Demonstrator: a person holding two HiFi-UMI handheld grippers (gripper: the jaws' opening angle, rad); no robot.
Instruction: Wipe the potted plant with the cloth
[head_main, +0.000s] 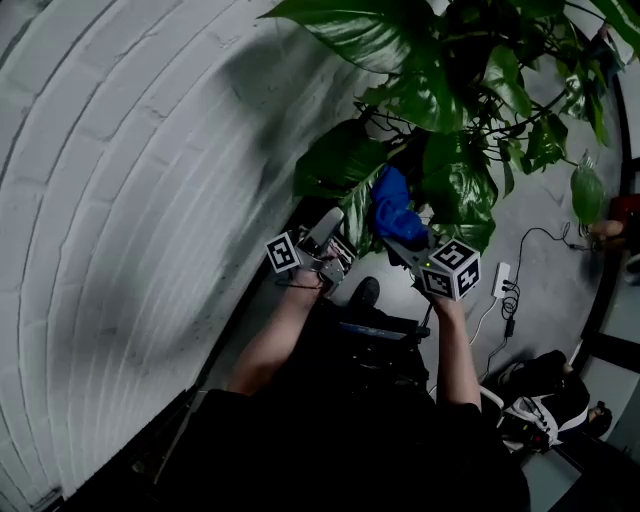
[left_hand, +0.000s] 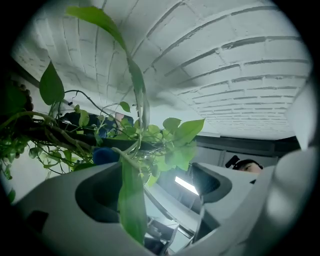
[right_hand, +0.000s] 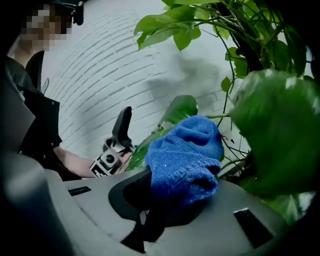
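The potted plant (head_main: 440, 90) spreads large green leaves across the top right of the head view; its pot is hidden. My right gripper (head_main: 400, 238) is shut on a bunched blue cloth (head_main: 392, 208), which is pushed up among the lower leaves. In the right gripper view the cloth (right_hand: 185, 155) bulges out of the gripper (right_hand: 175, 197) beside a big leaf (right_hand: 275, 135). My left gripper (head_main: 328, 232) is just left of the cloth, under a leaf. Its jaws stand apart in the left gripper view (left_hand: 165, 190), and a long narrow leaf (left_hand: 131, 200) hangs down by the left jaw.
A white brick wall (head_main: 120, 180) runs close along the left. On the grey floor to the right lie a white power strip (head_main: 501, 280) with its cable, and dark bags or shoes (head_main: 540, 400). Thin vines (left_hand: 55, 135) trail at the plant's side.
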